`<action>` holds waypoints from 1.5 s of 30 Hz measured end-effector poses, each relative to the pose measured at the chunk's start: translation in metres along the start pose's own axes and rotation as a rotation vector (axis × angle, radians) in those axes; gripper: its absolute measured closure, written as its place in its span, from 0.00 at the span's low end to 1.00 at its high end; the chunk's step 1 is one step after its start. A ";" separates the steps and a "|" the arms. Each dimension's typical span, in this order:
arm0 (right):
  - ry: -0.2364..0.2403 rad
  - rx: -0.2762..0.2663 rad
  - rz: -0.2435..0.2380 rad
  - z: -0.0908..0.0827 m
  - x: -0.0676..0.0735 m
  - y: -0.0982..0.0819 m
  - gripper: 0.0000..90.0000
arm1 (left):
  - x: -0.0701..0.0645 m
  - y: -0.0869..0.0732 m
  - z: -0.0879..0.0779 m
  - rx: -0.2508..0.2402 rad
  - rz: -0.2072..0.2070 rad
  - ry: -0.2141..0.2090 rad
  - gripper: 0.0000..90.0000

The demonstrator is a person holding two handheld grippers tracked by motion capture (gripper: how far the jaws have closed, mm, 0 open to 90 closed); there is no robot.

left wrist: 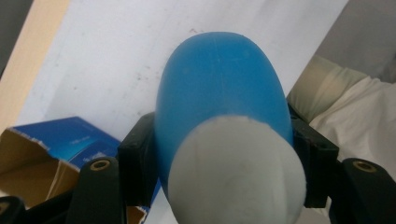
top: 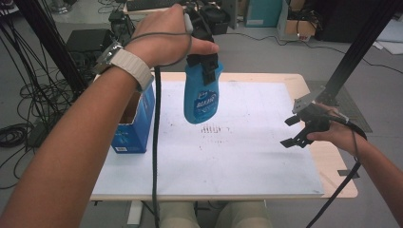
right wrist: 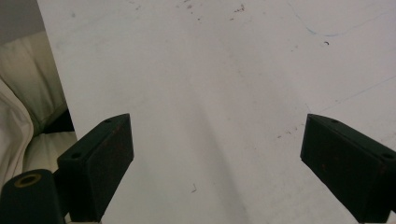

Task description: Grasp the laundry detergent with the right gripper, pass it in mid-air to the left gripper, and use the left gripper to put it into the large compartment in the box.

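Observation:
A blue bottle with a printed label hangs high over the white board, bottom end down. My left gripper is shut on its upper part. In the left gripper view the two black jaws press the sides of the blue bottle just past its white cap. My right gripper stands open low at the board's right edge, its jaws pointing left. The right gripper view shows the wide-apart right gripper over the bare white board, with nothing between its jaws.
An open blue cardboard box stands at the board's left edge, below my left wrist; its torn flap and the blue cardboard box appear under the bottle. The wooden table rims the board. Cables and equipment lie on the floor behind.

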State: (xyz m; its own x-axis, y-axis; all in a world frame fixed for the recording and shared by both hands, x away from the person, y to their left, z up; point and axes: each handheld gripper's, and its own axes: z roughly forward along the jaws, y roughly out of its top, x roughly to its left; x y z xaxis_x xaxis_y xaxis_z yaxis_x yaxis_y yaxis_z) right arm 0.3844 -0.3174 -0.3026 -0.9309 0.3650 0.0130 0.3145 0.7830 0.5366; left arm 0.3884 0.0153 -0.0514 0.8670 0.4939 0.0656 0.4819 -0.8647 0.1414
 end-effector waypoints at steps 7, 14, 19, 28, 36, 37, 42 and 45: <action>-0.006 0.009 0.004 -0.007 -0.001 0.002 0.10 | 0.016 -0.010 -0.022 -0.044 -0.131 0.010 0.41; -0.014 0.007 0.061 -0.011 0.004 0.005 0.10 | 0.033 -0.016 -0.037 -0.071 -0.235 0.057 0.41; -0.014 0.007 0.062 -0.012 0.002 0.005 0.10 | 0.046 -0.023 -0.049 -0.060 -0.376 0.080 0.41; -0.015 0.003 0.069 -0.013 0.000 0.008 0.10 | 0.070 -0.038 -0.060 -0.043 -0.495 0.118 0.41; -0.019 0.008 0.070 -0.010 -0.004 0.009 0.10 | 0.089 -0.058 -0.067 -0.042 -0.611 0.136 0.41; -0.019 0.008 0.071 -0.010 -0.004 0.009 0.10 | 0.091 -0.061 -0.067 -0.041 -0.622 0.136 0.41; -0.015 -0.003 0.054 -0.008 -0.007 0.009 0.10 | 0.103 -0.076 -0.065 -0.027 -0.693 0.144 0.41; -0.012 -0.015 0.034 -0.006 -0.009 0.008 0.10 | 0.108 -0.084 -0.063 -0.015 -0.725 0.151 0.41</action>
State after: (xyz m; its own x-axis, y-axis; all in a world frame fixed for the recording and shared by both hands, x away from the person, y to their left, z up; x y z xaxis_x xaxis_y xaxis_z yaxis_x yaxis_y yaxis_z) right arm 0.3942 -0.3172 -0.2933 -0.9174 0.3974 0.0209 0.3429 0.7627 0.5483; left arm 0.4337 0.1474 0.0056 0.3044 0.9486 0.0862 0.9243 -0.3161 0.2141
